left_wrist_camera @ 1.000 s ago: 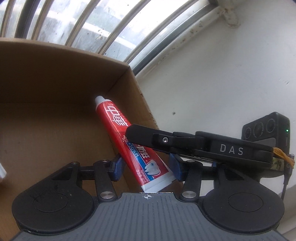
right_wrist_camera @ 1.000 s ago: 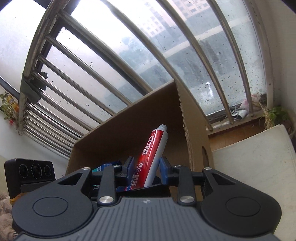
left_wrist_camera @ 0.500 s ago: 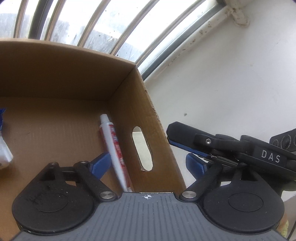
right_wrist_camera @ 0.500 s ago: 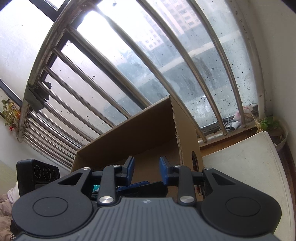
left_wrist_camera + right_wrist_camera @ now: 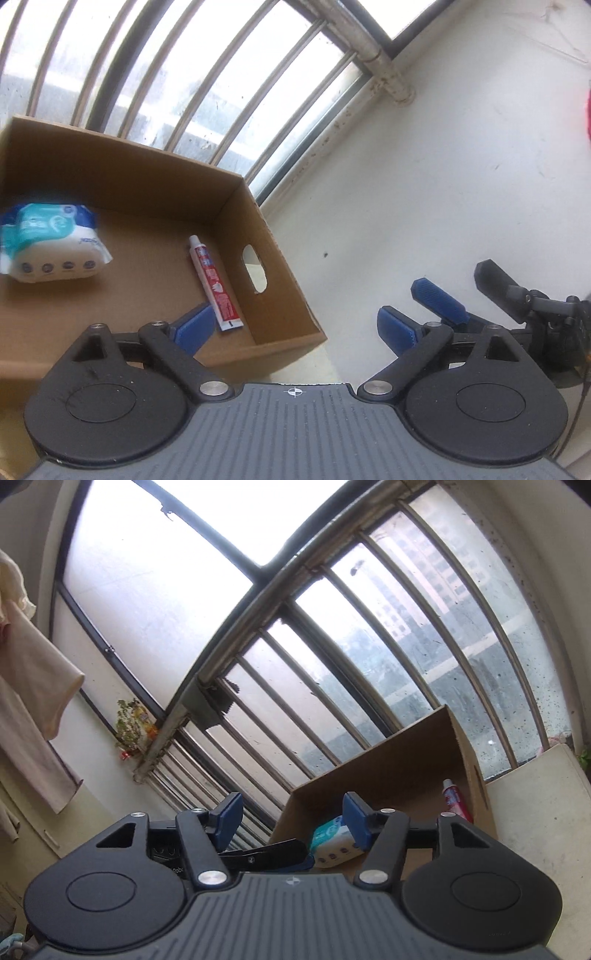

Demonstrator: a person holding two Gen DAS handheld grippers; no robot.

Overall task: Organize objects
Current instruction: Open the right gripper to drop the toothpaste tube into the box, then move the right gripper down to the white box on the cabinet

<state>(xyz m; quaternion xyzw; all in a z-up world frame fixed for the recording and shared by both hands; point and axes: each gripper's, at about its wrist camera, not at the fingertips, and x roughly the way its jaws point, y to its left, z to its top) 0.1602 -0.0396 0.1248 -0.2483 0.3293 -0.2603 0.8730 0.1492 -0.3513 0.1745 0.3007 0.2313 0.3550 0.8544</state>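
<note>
We are holding the left gripper and right gripper agape, jaws just opening, both empty; the toothpaste is lying in the cardboard box.

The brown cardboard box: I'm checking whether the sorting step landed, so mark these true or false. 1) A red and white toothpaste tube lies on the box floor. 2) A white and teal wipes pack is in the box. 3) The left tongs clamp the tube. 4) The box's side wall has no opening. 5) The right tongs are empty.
1) True: the red and white toothpaste tube lies on the floor of the brown cardboard box.
2) True: the white and teal wipes pack sits there too.
3) False: the left tongs stand open, clear of the tube.
4) False: it has a handle slot.
5) True: the right tongs hold nothing.
</note>
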